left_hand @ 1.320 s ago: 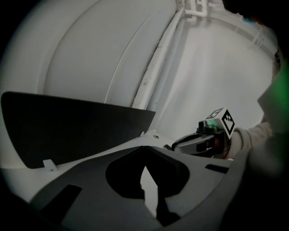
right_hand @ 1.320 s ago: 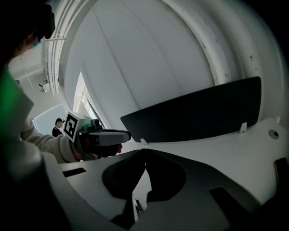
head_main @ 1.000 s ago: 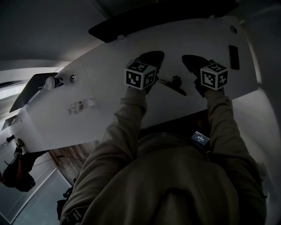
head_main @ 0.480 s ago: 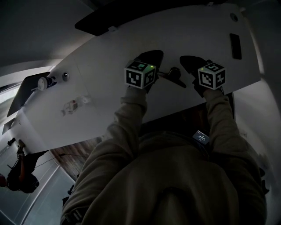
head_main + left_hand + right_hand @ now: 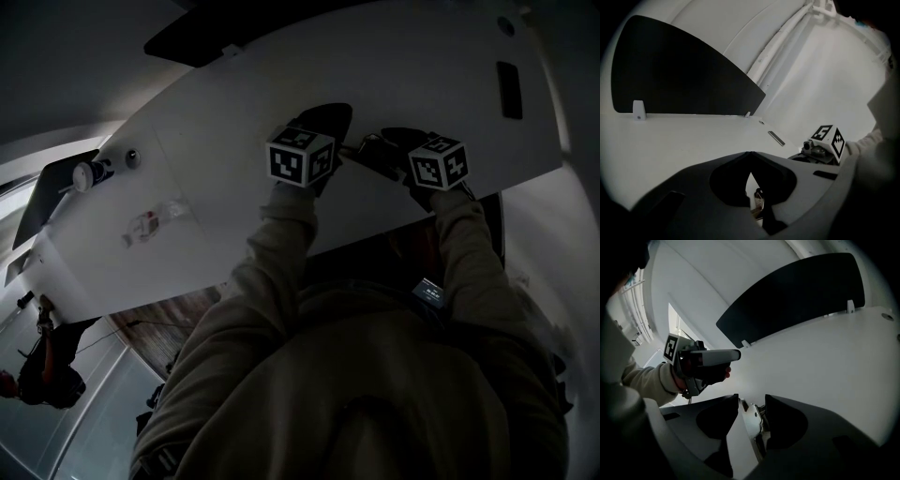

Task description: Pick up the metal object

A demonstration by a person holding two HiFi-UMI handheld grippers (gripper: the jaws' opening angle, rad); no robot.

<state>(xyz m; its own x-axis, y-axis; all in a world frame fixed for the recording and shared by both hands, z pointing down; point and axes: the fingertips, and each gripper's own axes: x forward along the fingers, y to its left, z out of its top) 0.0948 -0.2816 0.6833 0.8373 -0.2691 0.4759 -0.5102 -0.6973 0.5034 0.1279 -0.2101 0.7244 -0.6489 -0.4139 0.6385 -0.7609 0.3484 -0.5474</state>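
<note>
Right tongs astride the metal object, left tongs clenched

The right tongs (image 5: 751, 399) are released, with the metal object (image 5: 753, 425) between them — it lies against the right-hand jaw, and the white worktop (image 5: 825, 357) shows on its other side. The left tongs (image 5: 749, 153) are clenched tip to tip; a bit of metal shows through the slot behind the tips. In the head view the object lies on the worktop between the two tongs, near the front edge — a black panel (image 5: 670, 75) stands along the back.
</note>
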